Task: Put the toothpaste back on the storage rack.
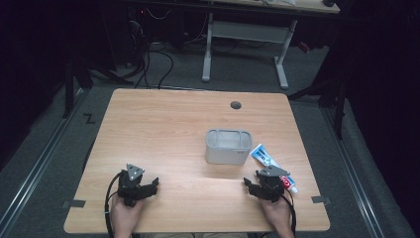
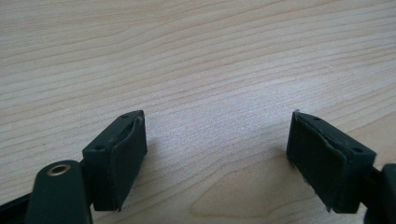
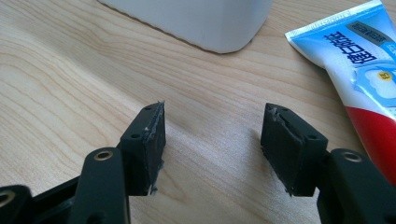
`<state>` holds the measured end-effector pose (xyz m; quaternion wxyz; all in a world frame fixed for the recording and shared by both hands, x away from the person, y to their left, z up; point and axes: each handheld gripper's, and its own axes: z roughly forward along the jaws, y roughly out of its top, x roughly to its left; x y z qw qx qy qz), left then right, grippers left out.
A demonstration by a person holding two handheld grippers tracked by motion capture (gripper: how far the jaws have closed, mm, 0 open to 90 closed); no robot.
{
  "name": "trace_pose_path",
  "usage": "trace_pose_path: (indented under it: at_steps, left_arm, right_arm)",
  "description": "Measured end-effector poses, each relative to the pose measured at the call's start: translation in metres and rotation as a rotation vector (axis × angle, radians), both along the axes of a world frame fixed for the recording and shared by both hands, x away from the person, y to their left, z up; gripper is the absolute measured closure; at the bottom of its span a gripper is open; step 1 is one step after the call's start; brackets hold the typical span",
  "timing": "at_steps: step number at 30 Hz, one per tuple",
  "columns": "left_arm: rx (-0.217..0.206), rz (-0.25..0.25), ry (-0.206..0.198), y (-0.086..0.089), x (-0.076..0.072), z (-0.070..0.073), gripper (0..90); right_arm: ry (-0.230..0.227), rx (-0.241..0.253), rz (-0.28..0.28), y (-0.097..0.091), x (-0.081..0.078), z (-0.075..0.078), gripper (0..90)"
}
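Wooden table (image 1: 168, 124) (dark room) holds white bin (image 1: 228, 146), toothpaste (image 1: 270, 163).

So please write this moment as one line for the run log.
left gripper open, empty | right gripper open, empty | toothpaste tube flat beside white bin | both on table

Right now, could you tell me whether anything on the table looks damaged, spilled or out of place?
Nothing is spilled. The toothpaste tube lies flat beside the white basket. The right gripper pads look frayed and whitish along their edges.
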<state>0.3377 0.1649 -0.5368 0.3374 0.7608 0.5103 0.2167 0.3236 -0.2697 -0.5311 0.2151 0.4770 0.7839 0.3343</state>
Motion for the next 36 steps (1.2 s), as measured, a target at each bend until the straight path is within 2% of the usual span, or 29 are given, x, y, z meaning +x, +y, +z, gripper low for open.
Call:
trace_pose_path:
  at_steps: [21,26,36]
  left_arm:
    - [-0.001,0.000,0.001,0.0001,0.0000,0.0000,20.6]
    - [-0.001,0.000,0.001,0.0001,0.0000,0.0000,20.6]
    - [-0.001,-0.001,0.001,0.0001,0.0000,0.0001,20.5]
  right_arm:
    - [0.000,-0.001,0.004,0.0005,-0.0001,0.0001,41.2]
    - [0.000,0.002,-0.023,0.0021,-0.0011,0.0001,42.3]
    - [-0.003,0.000,-0.028,0.0021,-0.0015,0.0001,42.8]
